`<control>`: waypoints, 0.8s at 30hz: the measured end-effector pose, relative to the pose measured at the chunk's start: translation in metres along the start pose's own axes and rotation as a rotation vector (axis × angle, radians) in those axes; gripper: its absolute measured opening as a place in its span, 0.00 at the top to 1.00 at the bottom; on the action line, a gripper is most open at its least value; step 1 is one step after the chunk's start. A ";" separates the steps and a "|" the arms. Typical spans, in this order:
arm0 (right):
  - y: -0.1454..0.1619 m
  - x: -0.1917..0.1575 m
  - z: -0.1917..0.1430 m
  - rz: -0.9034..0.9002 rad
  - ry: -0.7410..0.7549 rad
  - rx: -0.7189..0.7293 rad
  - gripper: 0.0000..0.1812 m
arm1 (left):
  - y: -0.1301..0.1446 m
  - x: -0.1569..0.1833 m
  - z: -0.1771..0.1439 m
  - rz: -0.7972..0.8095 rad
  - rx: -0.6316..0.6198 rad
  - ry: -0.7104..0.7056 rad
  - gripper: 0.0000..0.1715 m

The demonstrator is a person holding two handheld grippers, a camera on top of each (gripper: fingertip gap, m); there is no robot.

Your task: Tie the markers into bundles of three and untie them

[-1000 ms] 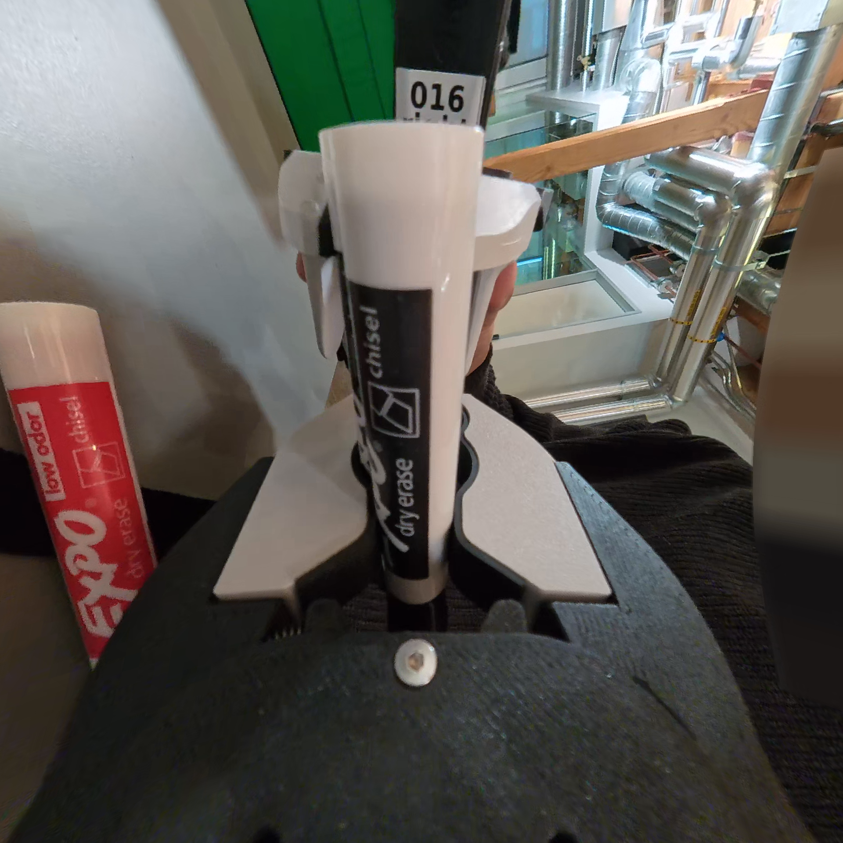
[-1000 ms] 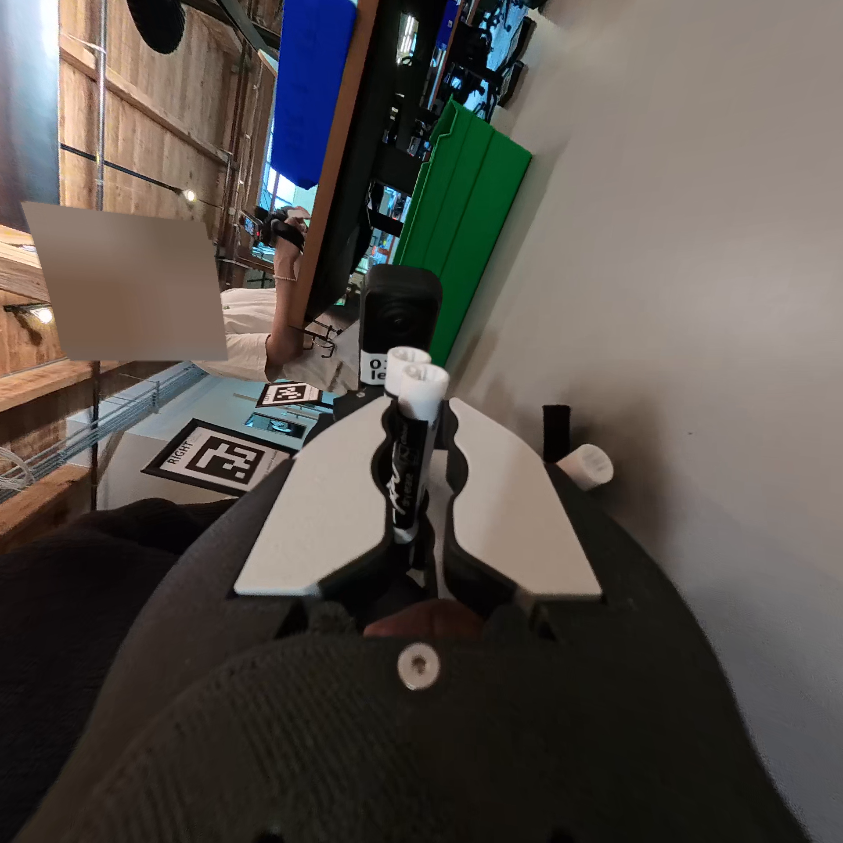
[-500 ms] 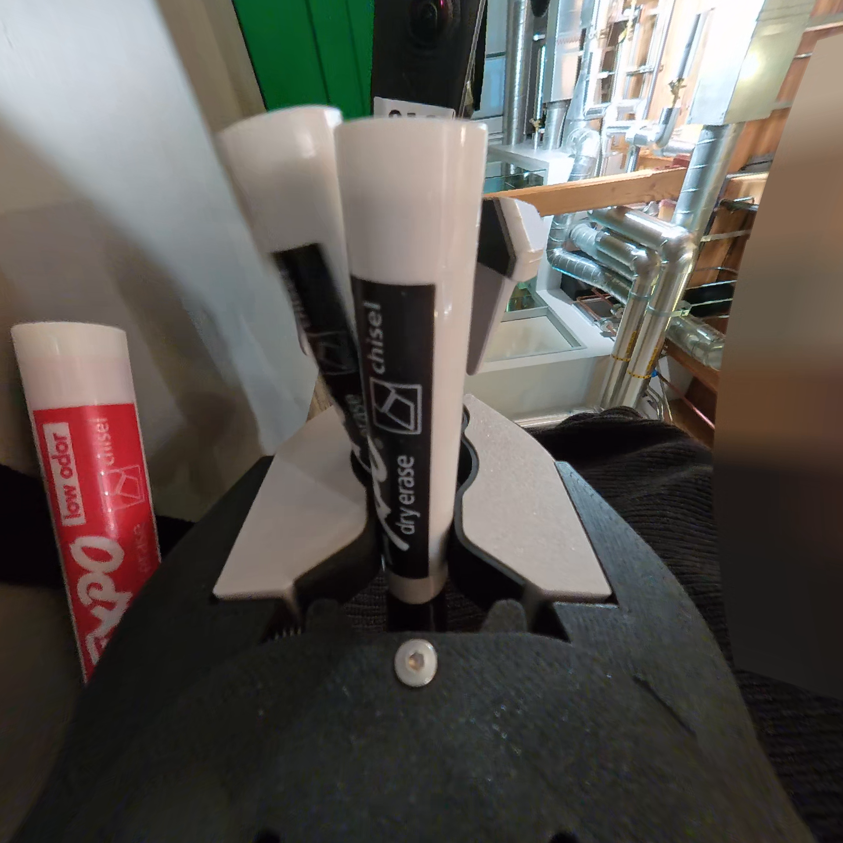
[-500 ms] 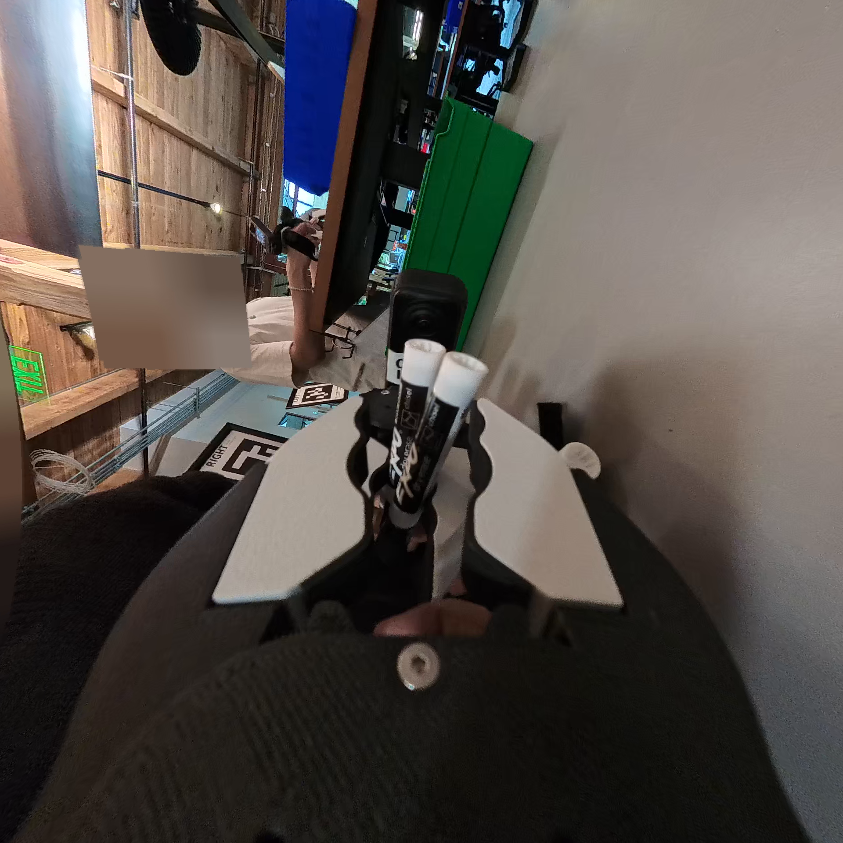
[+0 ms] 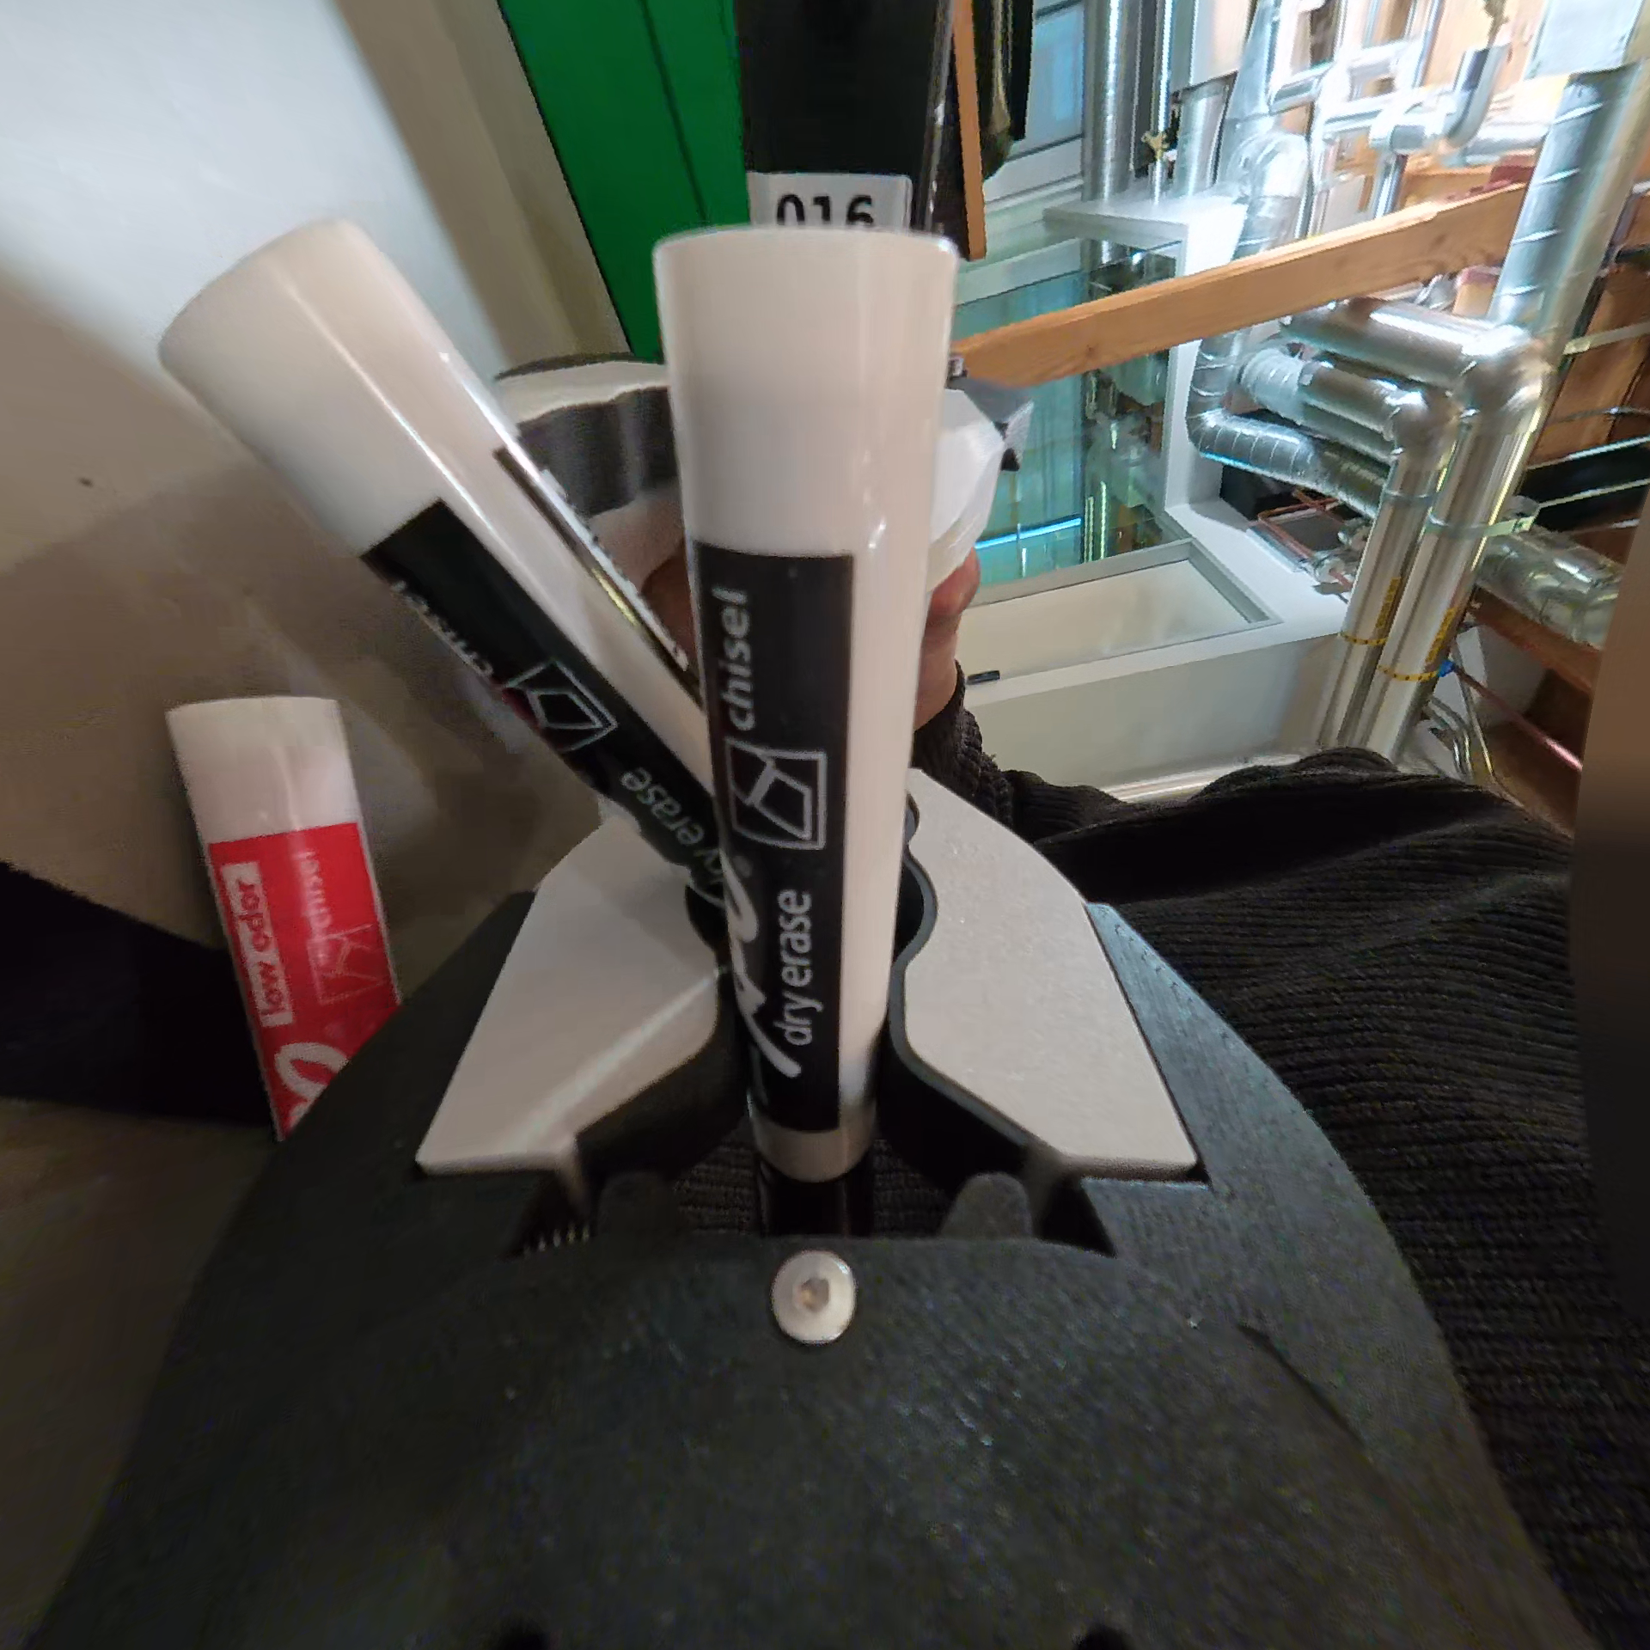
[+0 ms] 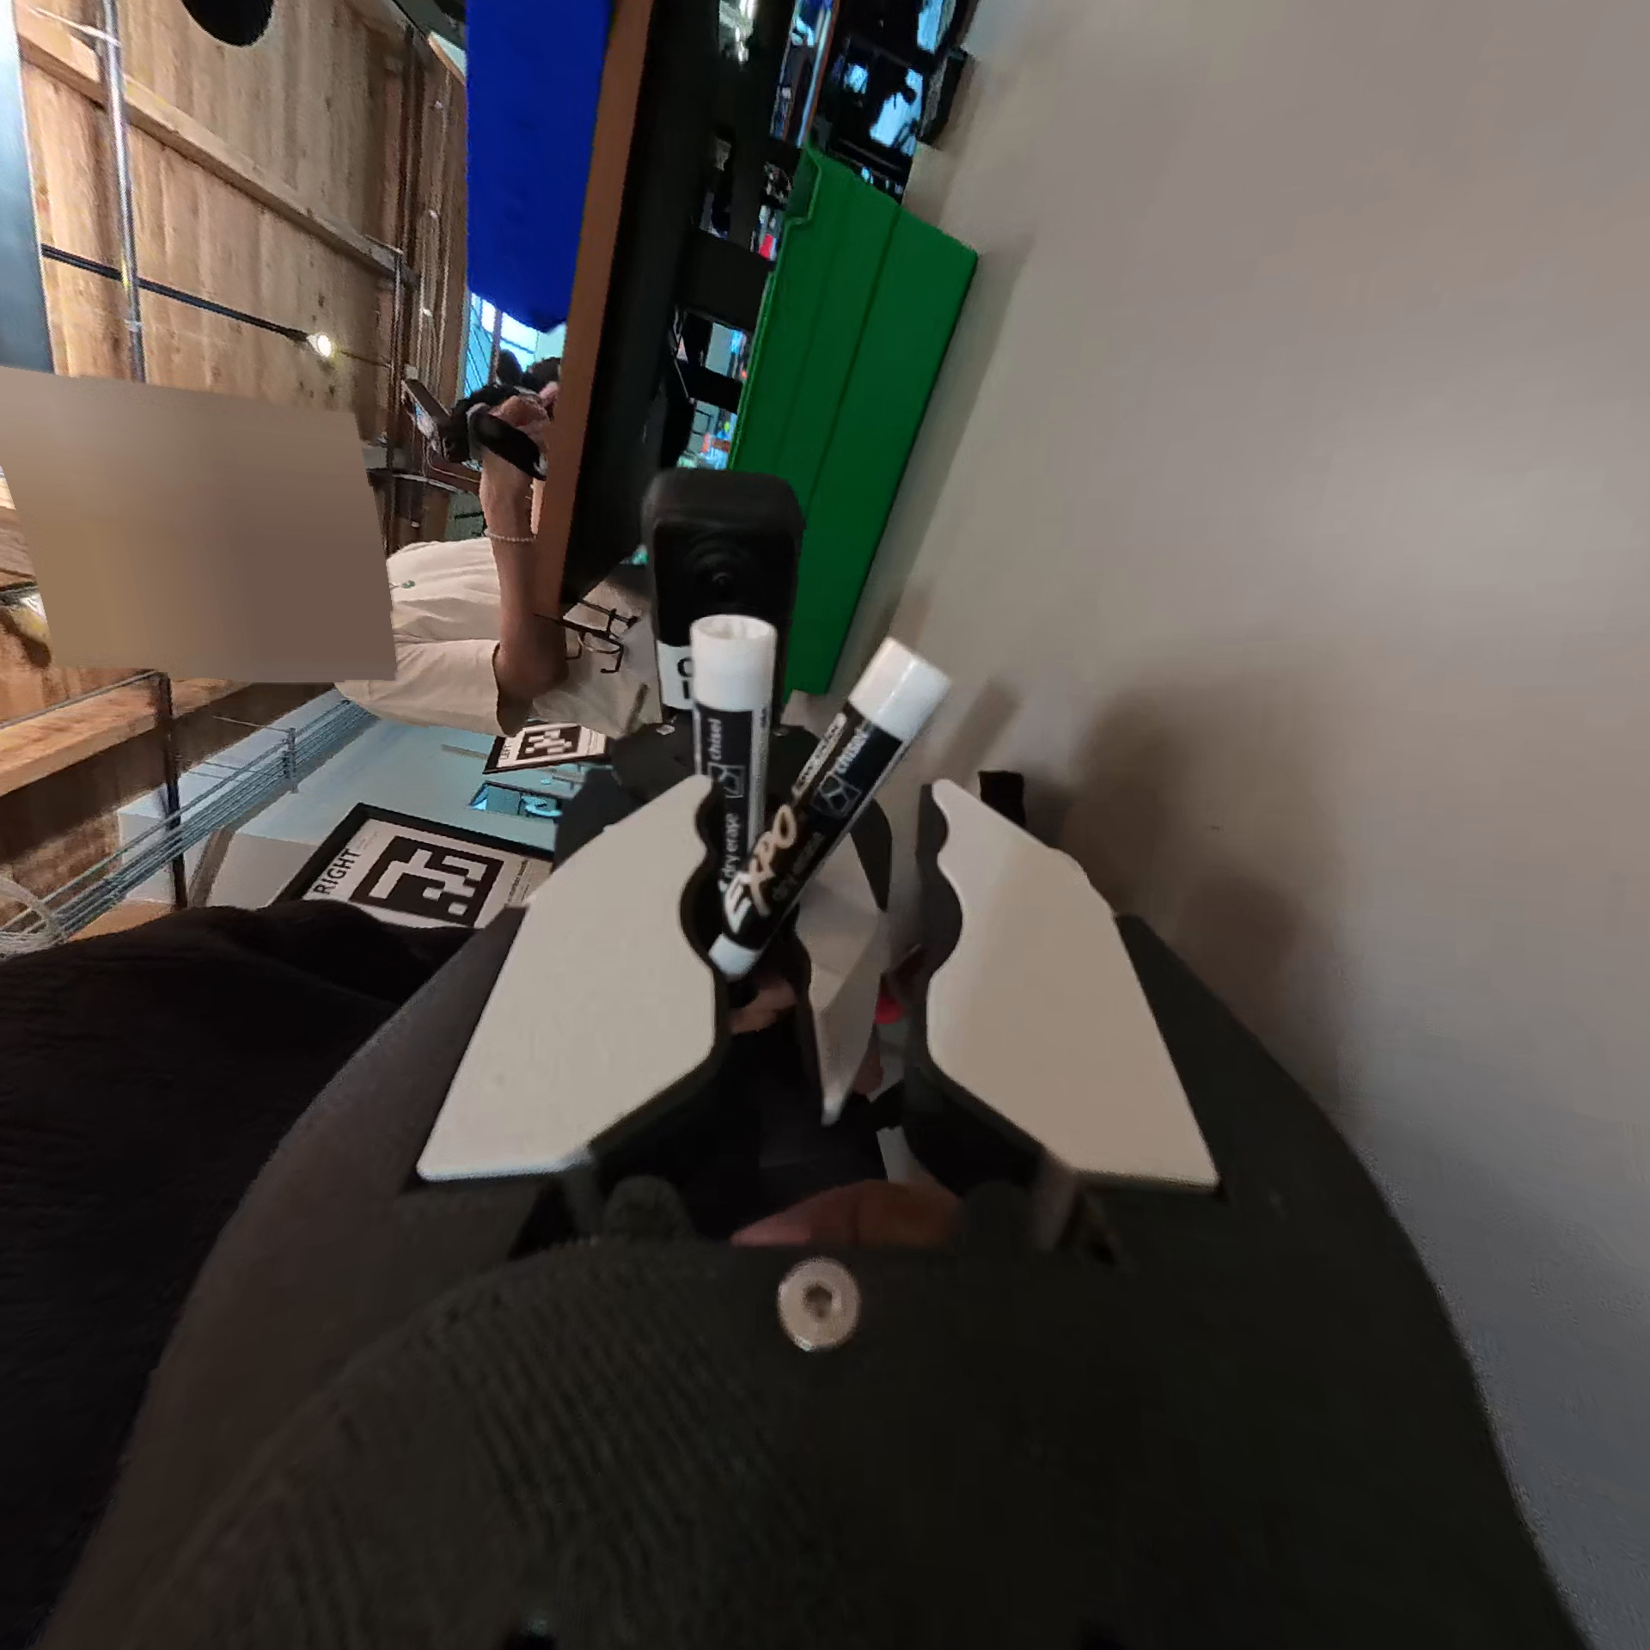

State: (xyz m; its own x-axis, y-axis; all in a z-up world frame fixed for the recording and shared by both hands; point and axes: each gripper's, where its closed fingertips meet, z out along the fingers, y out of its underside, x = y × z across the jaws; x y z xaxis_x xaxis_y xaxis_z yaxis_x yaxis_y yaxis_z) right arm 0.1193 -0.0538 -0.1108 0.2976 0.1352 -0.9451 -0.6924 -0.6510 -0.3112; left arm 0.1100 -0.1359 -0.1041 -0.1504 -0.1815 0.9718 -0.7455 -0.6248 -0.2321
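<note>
White plastic fingers of the left tongs [image 5: 808, 973] are clamped tight on an upright black marker [image 5: 799, 714], and a second black marker [image 5: 464, 545] leans away from it to its left, crossing it low between the fingers. A red marker [image 5: 286, 902] lies on the pale tabletop [image 5: 107, 625] farther left of the upright one. Beyond it, the right tongs [image 6: 817, 937] stand spread wide, gripping nothing, the two black markers rising between their fingers.

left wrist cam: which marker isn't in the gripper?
The red-labelled marker, lying apart on the left. Both black-labelled ones, upright and tilted, sit between the left gripper's fingers.
</note>
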 end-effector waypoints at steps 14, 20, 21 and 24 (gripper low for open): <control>0.012 -0.013 0.012 0.065 -0.129 -0.038 0.89 | 0.008 0.004 0.003 0.062 -0.046 0.002 0.81; -0.018 -0.017 -0.008 0.044 -0.130 0.139 0.90 | -0.002 0.001 -0.004 0.076 0.009 -0.032 0.81; -0.026 -0.019 -0.016 0.035 -0.136 0.186 0.90 | -0.004 -0.001 -0.007 0.090 0.023 -0.051 0.81; -0.044 -0.020 -0.039 -0.038 -0.097 0.296 0.91 | -0.014 -0.009 -0.017 0.135 0.062 -0.115 0.81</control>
State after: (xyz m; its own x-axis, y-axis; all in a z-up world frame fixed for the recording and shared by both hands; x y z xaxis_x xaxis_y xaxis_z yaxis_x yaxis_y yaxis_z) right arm 0.1694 -0.0565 -0.0746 0.2722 0.2351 -0.9331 -0.8476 -0.4004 -0.3481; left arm 0.1104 -0.1128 -0.1087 -0.1687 -0.3500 0.9214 -0.6813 -0.6341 -0.3657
